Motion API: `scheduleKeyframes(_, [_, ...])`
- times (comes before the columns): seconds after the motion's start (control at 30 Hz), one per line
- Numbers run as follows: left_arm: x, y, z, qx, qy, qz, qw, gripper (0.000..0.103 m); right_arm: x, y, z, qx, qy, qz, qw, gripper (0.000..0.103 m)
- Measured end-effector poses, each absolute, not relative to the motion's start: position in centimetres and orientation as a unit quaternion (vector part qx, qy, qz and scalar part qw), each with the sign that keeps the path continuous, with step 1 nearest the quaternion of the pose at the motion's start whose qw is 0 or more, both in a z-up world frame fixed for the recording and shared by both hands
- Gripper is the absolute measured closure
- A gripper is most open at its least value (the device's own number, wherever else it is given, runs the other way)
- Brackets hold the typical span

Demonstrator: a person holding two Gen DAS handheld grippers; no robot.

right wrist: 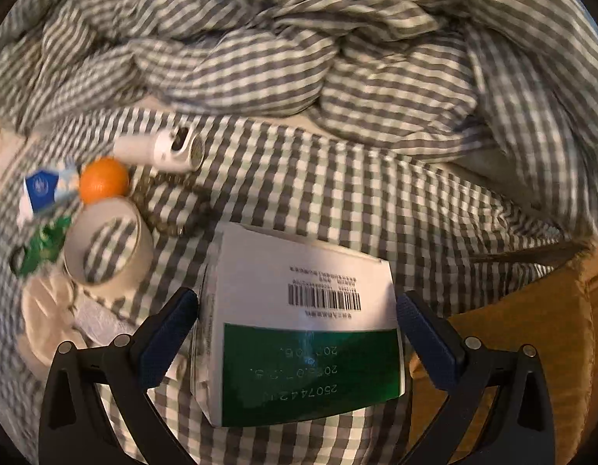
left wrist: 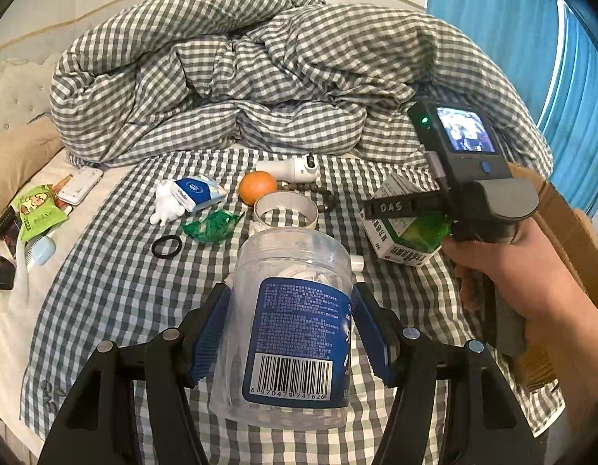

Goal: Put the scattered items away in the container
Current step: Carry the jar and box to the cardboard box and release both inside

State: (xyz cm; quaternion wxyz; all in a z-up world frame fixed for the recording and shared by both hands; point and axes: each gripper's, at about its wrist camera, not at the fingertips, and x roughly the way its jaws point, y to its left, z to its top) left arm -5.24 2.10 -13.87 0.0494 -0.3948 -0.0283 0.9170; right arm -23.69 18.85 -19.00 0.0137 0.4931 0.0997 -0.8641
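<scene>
A bed with a gray-and-white checked sheet (left wrist: 116,271) fills both views, a rumpled checked duvet (left wrist: 260,77) heaped along its far side and a blue curtain (left wrist: 512,38) at two o'clock in the left wrist view. The left gripper (left wrist: 291,333) pinches a clear plastic jar (left wrist: 287,329) with a blue barcode label: its blue pads (left wrist: 209,333) press the jar's sides at a middling spread, the jar's open mouth pointing away toward the scattered things. Beyond the mouth, around twelve o'clock, lie a roll of tape (left wrist: 286,209), an orange (left wrist: 257,186), a white handheld device (left wrist: 287,166) and a string of beads (left wrist: 318,193); toward ten o'clock sit a tissue pack (left wrist: 200,192), a green wrapper (left wrist: 209,224) and a black ring (left wrist: 166,247). At three o'clock a hand (left wrist: 512,271) holds the right gripper (right wrist: 295,333), whose fingers (right wrist: 167,333) stand spread on either side of a white-and-green medicine box (right wrist: 299,329) lying on the sheet; in the right wrist view the pads sit just beside the box's edges, and I cannot tell whether the left one touches it. A cardboard box (right wrist: 531,348) sits at four o'clock in that view, just beside the medicine box.
</scene>
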Motion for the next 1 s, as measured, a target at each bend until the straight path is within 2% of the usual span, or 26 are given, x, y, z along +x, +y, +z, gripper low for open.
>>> scheduleKeyframes(0.2, [-5.2,1.9,-13.5,-0.392,-0.035,0.918,0.05,0.038,-23.4,19.1,-18.6,0.504,0.057,-0.861,0.029,0.0])
scheduleKeyframes(0.4, [-4.9,1.8,-13.3,-0.389,-0.034,0.919,0.048,0.038,-23.8,18.8,-20.6,0.539,0.04,-0.84,0.05,0.0])
scheduleKeyframes(0.47, [-4.9,1.7,-13.1,-0.388,-0.032,0.92,0.046,0.038,-23.4,18.6,-20.5,0.528,0.044,-0.846,0.055,0.003])
scheduleKeyframes(0.5, [-4.9,1.6,-13.1,-0.388,-0.032,0.92,0.046,0.038,-23.3,18.5,-20.4,0.524,0.043,-0.849,0.06,0.011])
scheduleKeyframes(0.63, [-5.0,1.2,-13.1,-0.389,-0.038,0.919,0.042,0.038,-22.9,18.3,-20.1,0.522,0.043,-0.848,0.079,0.012])
scheduleKeyframes(0.83, [-4.5,1.4,-12.2,-0.382,-0.038,0.922,0.042,0.038,-21.4,17.8,-17.4,0.485,0.05,-0.868,0.09,0.012])
scheduleKeyframes(1.0, [-3.7,1.6,-10.6,-0.368,-0.039,0.928,0.041,0.038,-19.1,17.6,-12.7,0.437,0.053,-0.892,0.105,0.012])
